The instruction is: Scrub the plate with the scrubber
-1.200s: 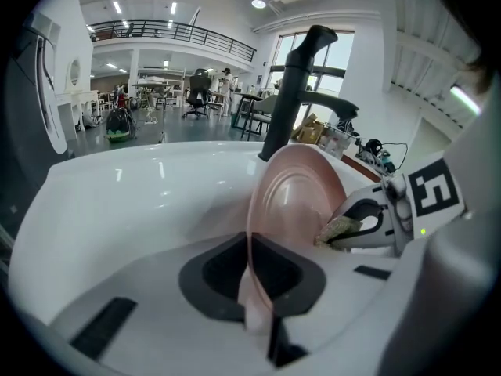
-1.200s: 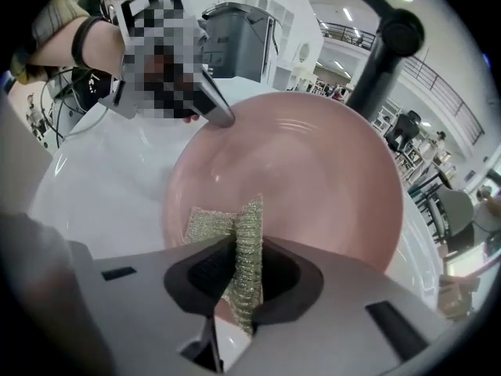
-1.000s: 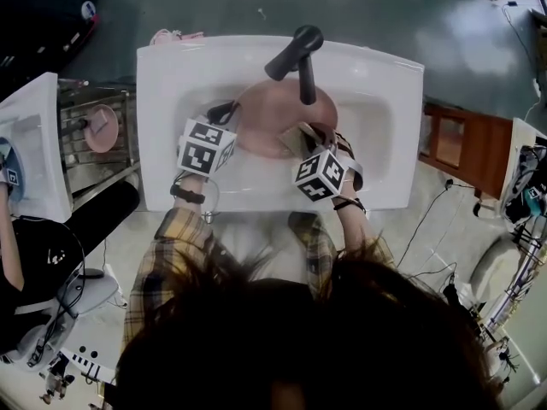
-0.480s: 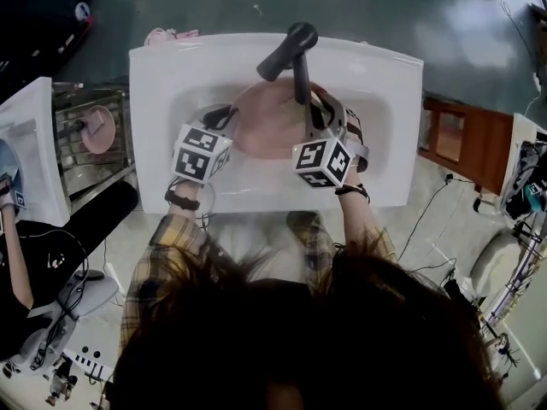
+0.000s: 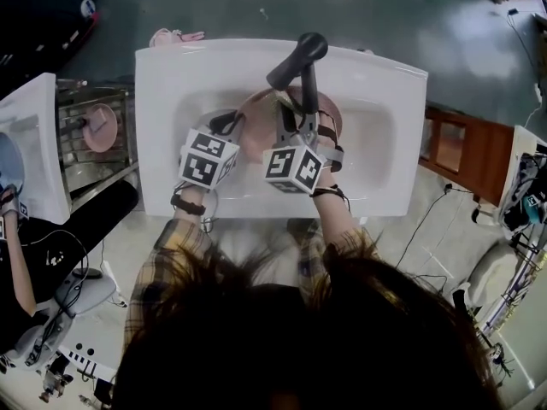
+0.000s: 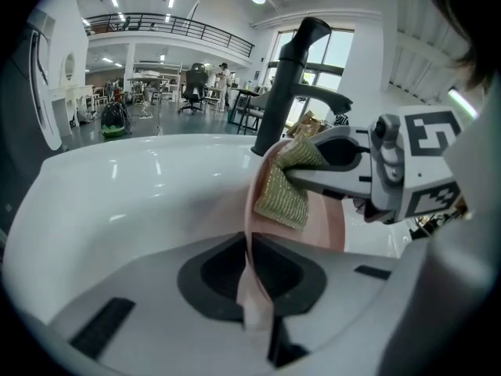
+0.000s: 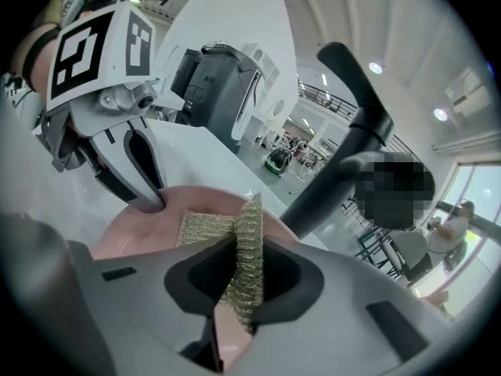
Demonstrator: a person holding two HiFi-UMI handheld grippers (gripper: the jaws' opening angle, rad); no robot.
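Under the faucet (image 5: 297, 57), left claw (image 6: 250, 263) clamps half-hidden plate (image 6: 332, 227); right claw (image 7: 236, 287) pinches scrubber (image 7: 251, 237).

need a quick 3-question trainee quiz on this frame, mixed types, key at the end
1. Multiple choice: what is the left gripper shut on? A) a cup B) the rim of the pink plate C) nothing
2. True or false: the plate is held within the sink basin, near the black faucet.
3. Fill in: the right gripper is shut on the ___.

Key: 1 B. 2 True. 3 scrubber, the gold-green mesh pad.
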